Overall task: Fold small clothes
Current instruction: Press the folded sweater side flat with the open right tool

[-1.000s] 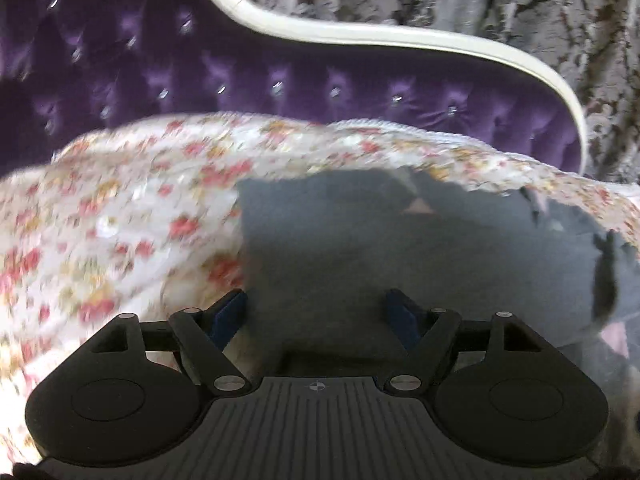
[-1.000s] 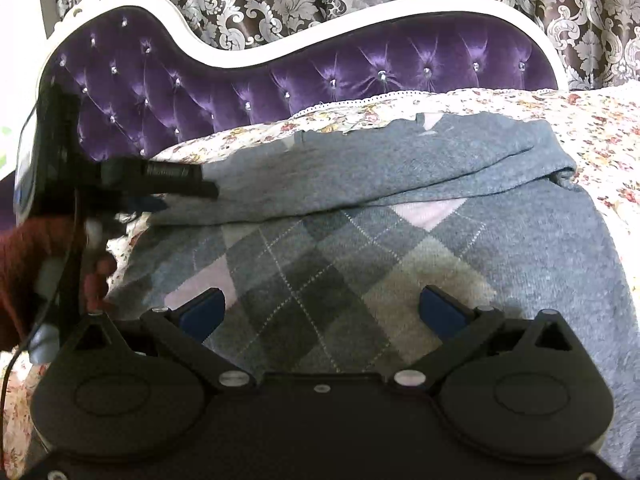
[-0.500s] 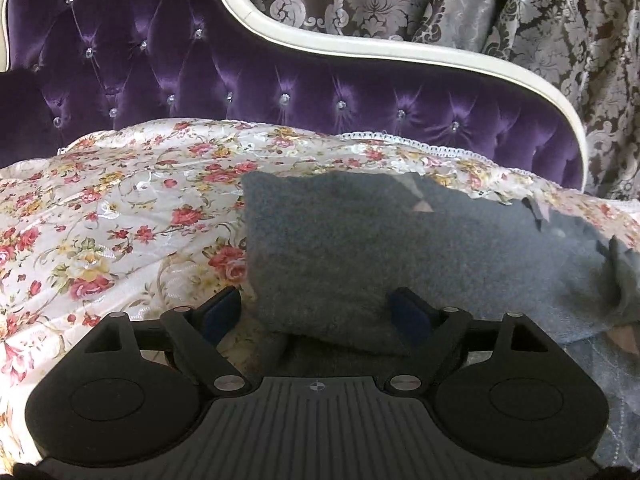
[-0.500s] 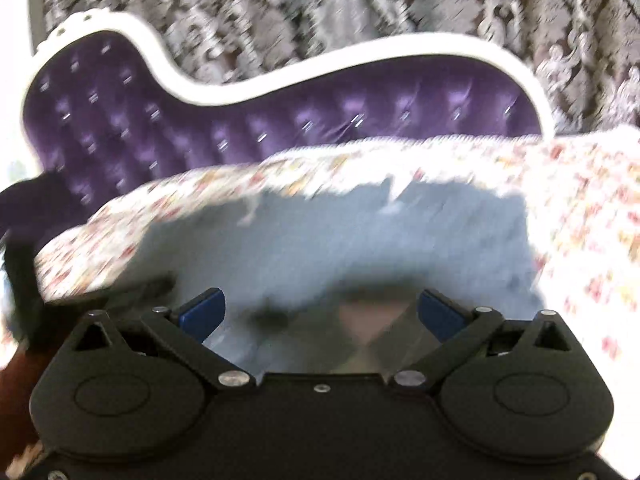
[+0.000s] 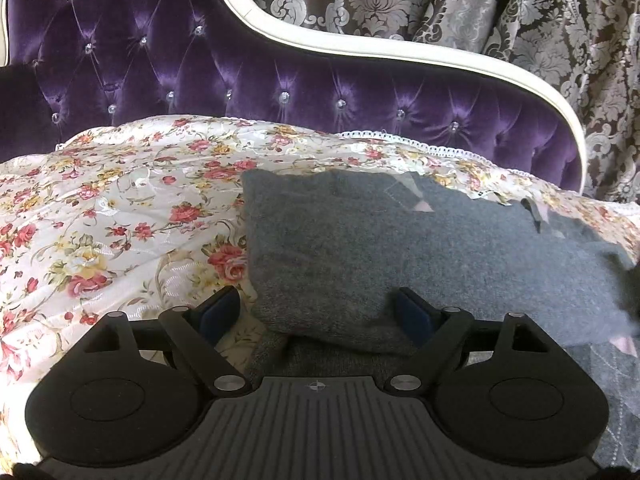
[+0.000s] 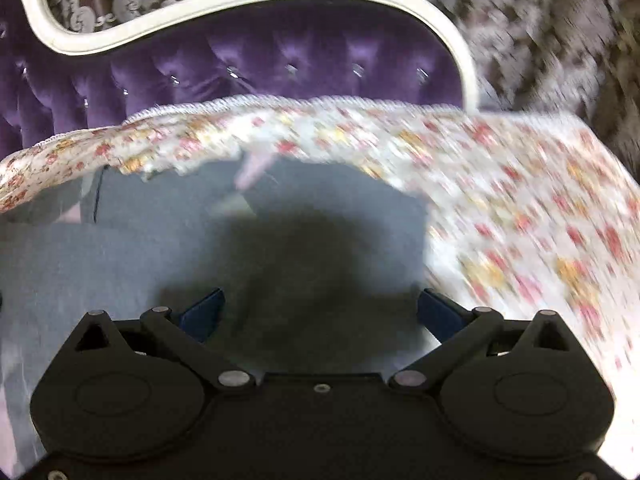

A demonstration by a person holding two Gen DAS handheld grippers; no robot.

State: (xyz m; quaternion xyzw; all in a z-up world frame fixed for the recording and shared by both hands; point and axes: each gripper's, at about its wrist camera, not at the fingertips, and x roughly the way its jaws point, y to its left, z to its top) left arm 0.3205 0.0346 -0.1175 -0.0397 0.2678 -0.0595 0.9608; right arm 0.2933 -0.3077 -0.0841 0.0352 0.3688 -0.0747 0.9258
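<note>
The folded sweater lies long axis left-right, centre frame, between the wide-open, empty left gripper; the right gripper, seemingly open too, blurs above it.

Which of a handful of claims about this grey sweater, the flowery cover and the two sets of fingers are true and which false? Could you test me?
1. The grey sweater lies on a floral bedspread. True.
2. The headboard behind it is green leather. False: it is tufted purple fabric with a white frame.
3. The left gripper is clamped on a fold of the sweater. False: its fingers stand wide apart, having just been opening, with the sweater's folded corner between them but not pinched.
4. The right gripper is open above the sweater. True.
5. Patterned curtains hang behind the headboard. True.
6. The sweater is bright red. False: it is grey.
</note>
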